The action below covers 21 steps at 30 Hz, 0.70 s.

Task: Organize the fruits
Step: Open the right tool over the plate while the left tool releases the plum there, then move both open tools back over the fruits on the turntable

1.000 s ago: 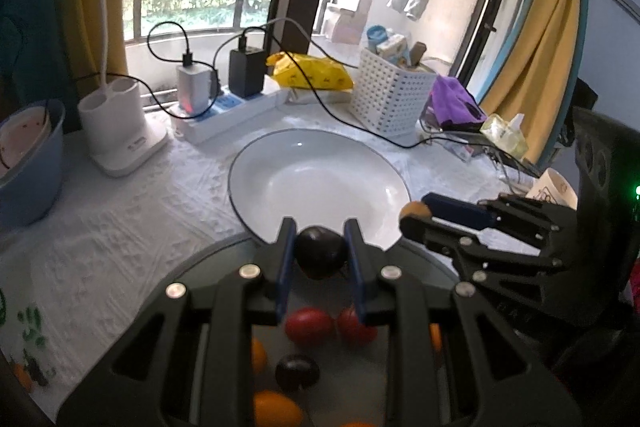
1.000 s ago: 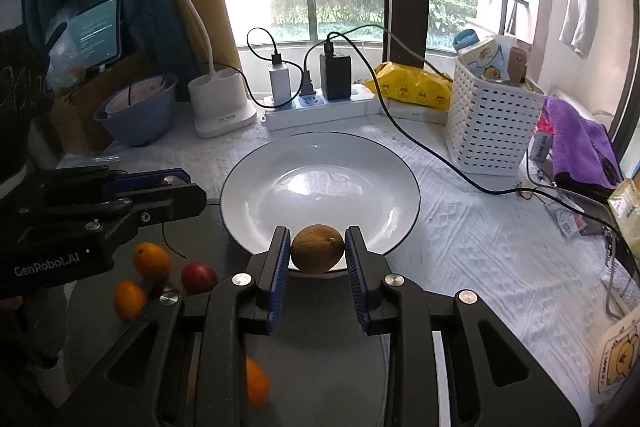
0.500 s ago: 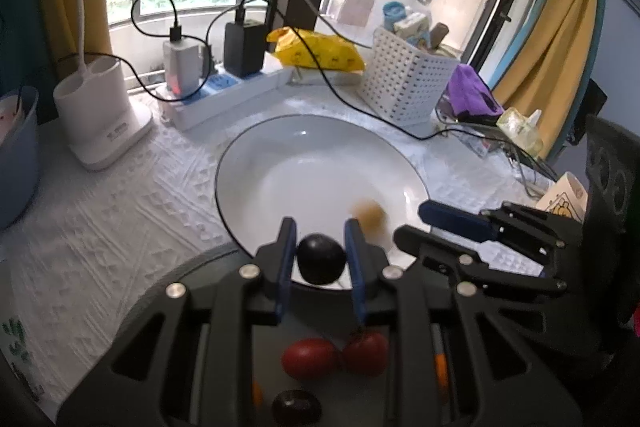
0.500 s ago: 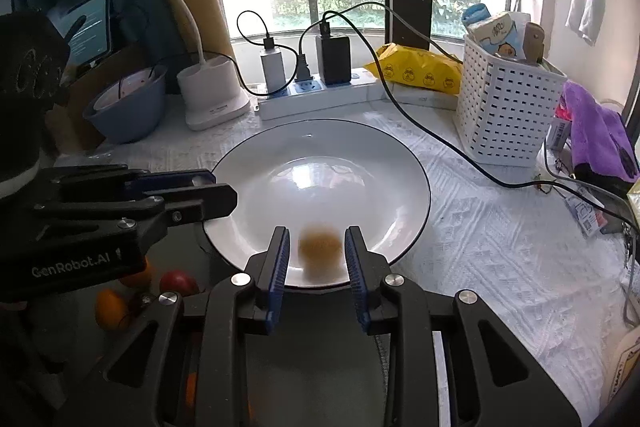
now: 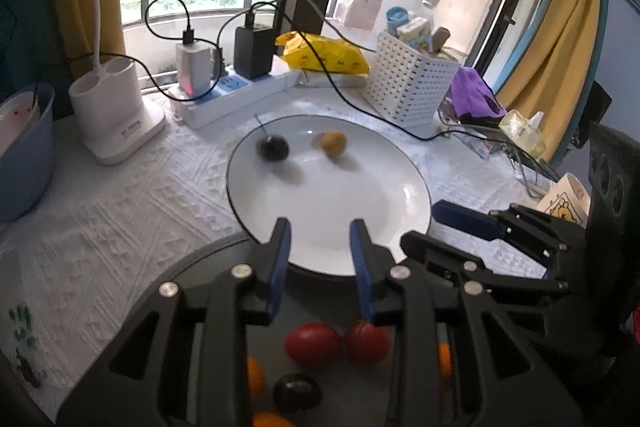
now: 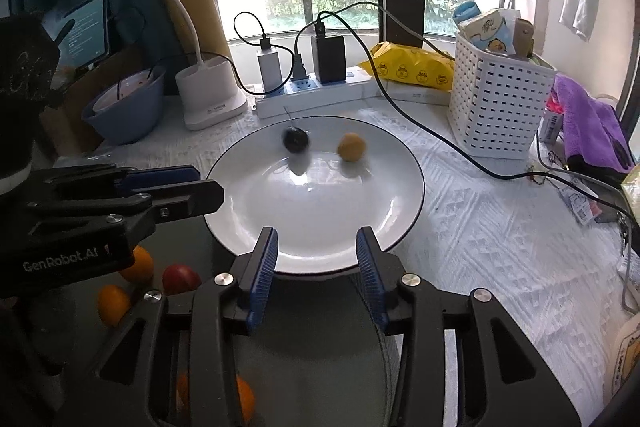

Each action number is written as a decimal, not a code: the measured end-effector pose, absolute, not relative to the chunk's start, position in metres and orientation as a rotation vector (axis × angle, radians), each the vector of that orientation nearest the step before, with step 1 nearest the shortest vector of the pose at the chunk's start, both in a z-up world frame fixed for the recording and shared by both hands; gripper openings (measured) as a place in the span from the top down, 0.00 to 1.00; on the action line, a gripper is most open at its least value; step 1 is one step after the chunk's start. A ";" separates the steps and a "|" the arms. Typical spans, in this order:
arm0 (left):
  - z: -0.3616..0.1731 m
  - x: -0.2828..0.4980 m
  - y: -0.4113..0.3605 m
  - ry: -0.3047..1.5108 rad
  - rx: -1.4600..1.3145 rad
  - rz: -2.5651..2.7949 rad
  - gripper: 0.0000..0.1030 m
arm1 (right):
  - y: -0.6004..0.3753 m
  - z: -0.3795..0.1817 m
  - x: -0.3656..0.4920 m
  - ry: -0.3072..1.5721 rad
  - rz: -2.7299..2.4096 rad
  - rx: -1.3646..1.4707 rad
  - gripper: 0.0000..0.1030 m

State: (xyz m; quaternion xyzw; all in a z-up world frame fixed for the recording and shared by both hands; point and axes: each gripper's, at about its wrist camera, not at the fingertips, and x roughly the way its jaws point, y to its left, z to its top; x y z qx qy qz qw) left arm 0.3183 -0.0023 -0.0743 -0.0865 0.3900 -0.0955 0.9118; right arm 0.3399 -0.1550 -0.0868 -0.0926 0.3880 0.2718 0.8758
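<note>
You'll find the dark fruit (image 5: pixel 273 148) near the white plate (image 5: pixel 404 187)'s far rim smeared by blur (its stem barely reads); gripper frames hide several orange fruits (image 6: pixel 244 401) below.

Two wrist cameras, side by side, aimed down at one table

Each looked forward along its own fingers, tilted downward and close over the near rim of the white plate (image 5: pixel 412 183) (image 6: pixel 400 163); both shared the plate, power strip (image 5: pixel 240 95) (image 6: pixel 316 91), white basket (image 5: pixel 408 87) (image 6: pixel 496 107) and window.

White plate (image 6: pixel 396 223) holds a dark fruit (image 6: pixel 295 140) and a tan fruit (image 6: pixel 351 146).
</note>
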 end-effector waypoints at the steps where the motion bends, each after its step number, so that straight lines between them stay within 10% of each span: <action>1: -0.073 0.316 -0.003 0.801 -0.178 -0.196 0.69 | -0.155 -0.085 0.338 0.807 0.567 -0.196 0.58; 21: -0.040 0.251 0.008 0.693 -0.172 -0.160 0.56 | -0.162 -0.053 0.286 0.723 0.559 -0.211 0.58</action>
